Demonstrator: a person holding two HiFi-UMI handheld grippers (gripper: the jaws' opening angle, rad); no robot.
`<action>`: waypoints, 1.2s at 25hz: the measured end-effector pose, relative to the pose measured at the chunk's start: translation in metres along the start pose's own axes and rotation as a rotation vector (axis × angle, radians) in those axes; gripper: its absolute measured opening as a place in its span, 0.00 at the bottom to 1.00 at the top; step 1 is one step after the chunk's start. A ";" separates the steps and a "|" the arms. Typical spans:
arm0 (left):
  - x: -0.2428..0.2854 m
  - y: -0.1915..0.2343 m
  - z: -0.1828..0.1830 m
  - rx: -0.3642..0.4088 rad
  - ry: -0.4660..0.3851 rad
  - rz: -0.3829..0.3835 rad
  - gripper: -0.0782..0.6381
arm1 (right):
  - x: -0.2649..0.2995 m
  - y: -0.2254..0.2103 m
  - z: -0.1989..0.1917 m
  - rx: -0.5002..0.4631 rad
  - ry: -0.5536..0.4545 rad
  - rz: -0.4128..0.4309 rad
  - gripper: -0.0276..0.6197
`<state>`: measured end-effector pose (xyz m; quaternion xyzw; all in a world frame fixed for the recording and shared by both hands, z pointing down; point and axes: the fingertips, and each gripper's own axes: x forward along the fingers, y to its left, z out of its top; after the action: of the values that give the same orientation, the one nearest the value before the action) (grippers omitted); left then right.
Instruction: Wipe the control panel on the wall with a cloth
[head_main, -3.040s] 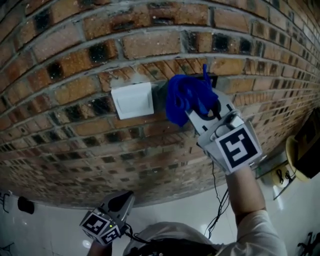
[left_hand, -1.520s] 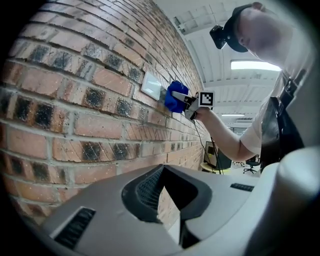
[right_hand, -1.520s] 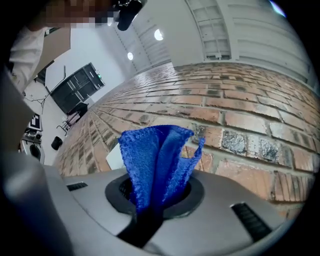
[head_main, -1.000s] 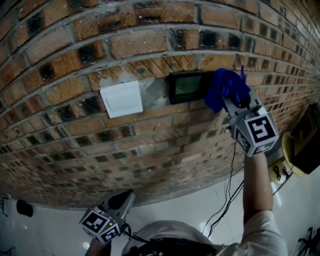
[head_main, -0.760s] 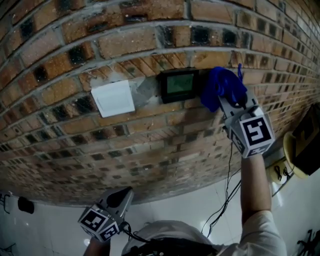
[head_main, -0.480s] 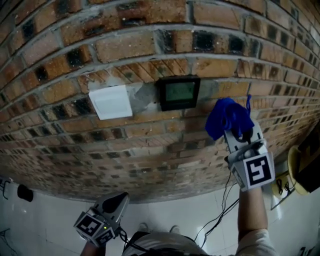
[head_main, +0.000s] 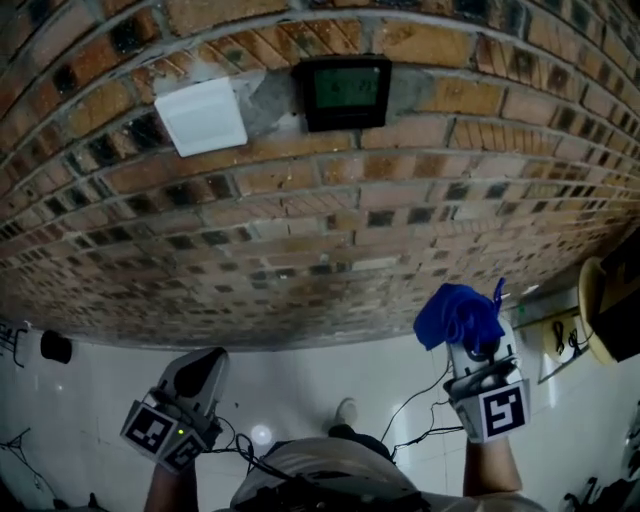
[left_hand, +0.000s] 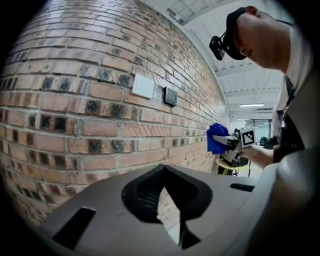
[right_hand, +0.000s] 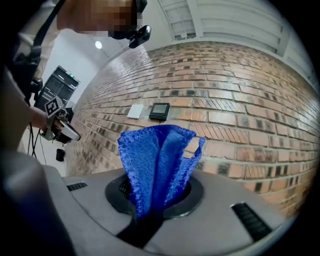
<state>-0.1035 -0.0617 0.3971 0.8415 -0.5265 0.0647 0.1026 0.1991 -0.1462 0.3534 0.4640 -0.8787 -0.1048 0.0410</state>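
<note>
The dark control panel (head_main: 340, 92) with a green screen is set in the brick wall, uncovered, and also shows small in the gripper views (left_hand: 170, 96) (right_hand: 160, 111). My right gripper (head_main: 470, 340) hangs well below it and to the right, away from the wall, shut on a bunched blue cloth (head_main: 458, 315) that stands up from its jaws (right_hand: 157, 160). My left gripper (head_main: 197, 378) is low at the left, jaws together with nothing in them (left_hand: 167, 200).
A white switch plate (head_main: 202, 115) sits just left of the panel. The brick wall (head_main: 330, 220) runs down to a pale floor (head_main: 300, 385) with black cables (head_main: 415, 420). A yellow-rimmed round object (head_main: 590, 310) stands at the right edge.
My right gripper, still holding the cloth, has come off the panel to its right and dropped far down the wall. The panel now shows uncovered. The left gripper stayed low.
</note>
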 end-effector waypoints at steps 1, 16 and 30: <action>-0.011 0.001 -0.002 0.000 -0.006 0.000 0.11 | -0.015 0.011 -0.001 0.012 0.010 -0.005 0.18; -0.173 -0.007 -0.036 0.032 -0.045 -0.071 0.11 | -0.178 0.172 0.044 0.043 0.065 -0.053 0.18; -0.208 -0.023 -0.040 0.042 -0.082 -0.134 0.11 | -0.210 0.211 0.065 0.003 0.051 -0.067 0.18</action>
<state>-0.1739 0.1392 0.3880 0.8788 -0.4711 0.0339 0.0675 0.1367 0.1517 0.3424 0.4959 -0.8614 -0.0927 0.0590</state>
